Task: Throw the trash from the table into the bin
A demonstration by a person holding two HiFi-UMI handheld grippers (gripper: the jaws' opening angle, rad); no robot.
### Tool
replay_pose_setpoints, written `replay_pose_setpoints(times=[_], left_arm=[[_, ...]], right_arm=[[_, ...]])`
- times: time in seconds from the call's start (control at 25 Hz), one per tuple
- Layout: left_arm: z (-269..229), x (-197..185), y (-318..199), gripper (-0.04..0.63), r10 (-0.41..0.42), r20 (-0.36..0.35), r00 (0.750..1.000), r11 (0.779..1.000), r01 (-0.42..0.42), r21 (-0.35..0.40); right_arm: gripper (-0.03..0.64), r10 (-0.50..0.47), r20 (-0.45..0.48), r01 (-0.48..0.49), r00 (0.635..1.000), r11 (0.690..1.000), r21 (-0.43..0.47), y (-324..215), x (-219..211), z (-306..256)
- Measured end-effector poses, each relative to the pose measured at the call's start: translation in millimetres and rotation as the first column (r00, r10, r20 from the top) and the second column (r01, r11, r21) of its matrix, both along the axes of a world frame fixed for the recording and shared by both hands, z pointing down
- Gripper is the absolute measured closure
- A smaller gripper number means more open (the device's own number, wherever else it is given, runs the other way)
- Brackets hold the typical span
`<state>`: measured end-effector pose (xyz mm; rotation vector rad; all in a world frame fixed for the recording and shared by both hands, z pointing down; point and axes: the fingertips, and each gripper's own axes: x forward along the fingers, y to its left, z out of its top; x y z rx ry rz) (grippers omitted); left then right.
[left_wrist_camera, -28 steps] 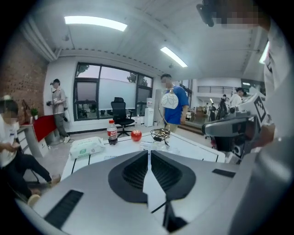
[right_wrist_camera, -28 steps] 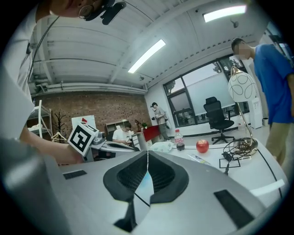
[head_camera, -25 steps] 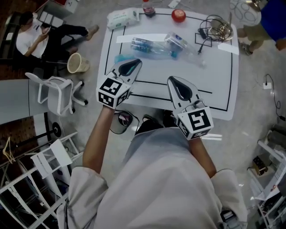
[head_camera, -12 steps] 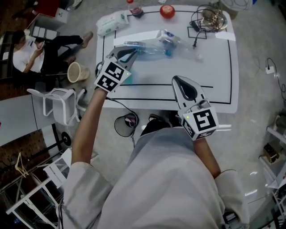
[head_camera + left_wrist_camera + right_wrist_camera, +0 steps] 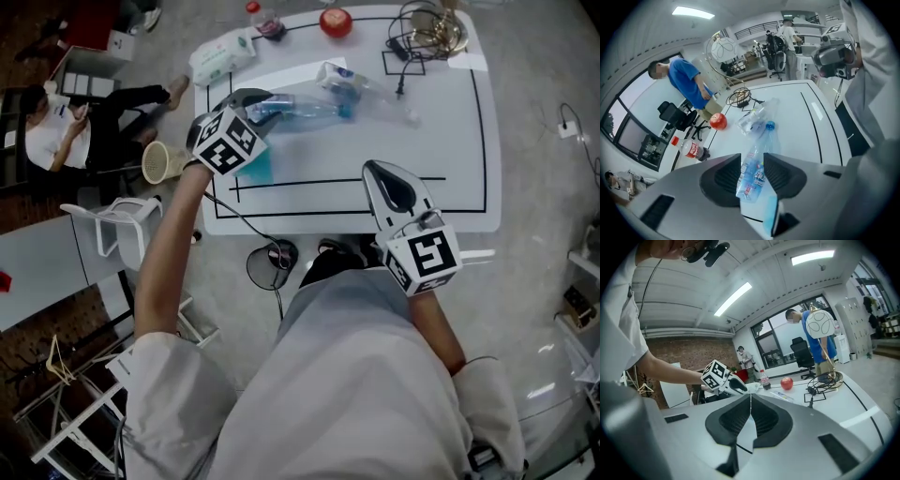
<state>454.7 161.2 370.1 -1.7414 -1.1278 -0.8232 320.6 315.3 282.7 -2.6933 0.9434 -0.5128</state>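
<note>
A clear plastic bottle (image 5: 305, 108) with a blue cap lies on the white table (image 5: 450, 141). A second, crumpled clear bottle (image 5: 352, 80) lies just behind it. My left gripper (image 5: 258, 97) points steeply down at the first bottle's base end. Its jaws have just been opening, and in the left gripper view the bottle (image 5: 761, 143) sits between the parted jaws of that gripper (image 5: 752, 164). A blue wrapper (image 5: 255, 167) lies under its cube. My right gripper (image 5: 375, 171) hovers shut and empty over the table's near edge; its own view shows it (image 5: 750, 398) closed. A beige bin (image 5: 157, 161) stands on the floor at the left.
At the table's far edge sit a wipes pack (image 5: 222, 54), a cola bottle (image 5: 267, 19), a red apple (image 5: 336, 21) and a tangle of cables (image 5: 427, 33). A white chair (image 5: 122, 225) stands by the bin. One person sits at the far left, and another stands behind the table.
My left gripper has moved away from me across the table to the bottle, rolled its wrist and tipped down; its jaws went from shut to parted around the bottle. The right gripper has barely shifted.
</note>
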Motion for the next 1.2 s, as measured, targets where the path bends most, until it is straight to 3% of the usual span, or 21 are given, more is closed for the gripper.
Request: replay_pose_setpoints(times=[0.32,0.52,0.68,0.92,1.2], left_arm=[[28,2,-1,0.346,0.105,0.124,0.987,0.979,-0.125,0.162],[43,2,0,0.318,0.139,0.175,0.975,0.957,-0.178,0.229],[52,6,-3,0.308,0.173,0.177,0.969,0.931,-0.220,0.293],[70,7,-6,0.287,0.209,0.216,0.954,0.899,-0.274,0.342],[87,5,-4,0.281,0.226,0.255,0.940,0.878,-0.310,0.364]], right_arm=[[0.595,0.039,0.022,-0.039,0.999,0.999,0.009,16,2,8],[0.595,0.050,0.030,-0.051,0.998,0.999,0.016,21,3,9],[0.595,0.062,0.036,-0.062,0.997,0.998,0.020,26,1,12],[0.595,0.084,0.052,-0.085,0.995,0.996,0.021,34,0,16],[0.595,0.115,0.065,-0.117,0.991,0.993,0.022,43,0,19]])
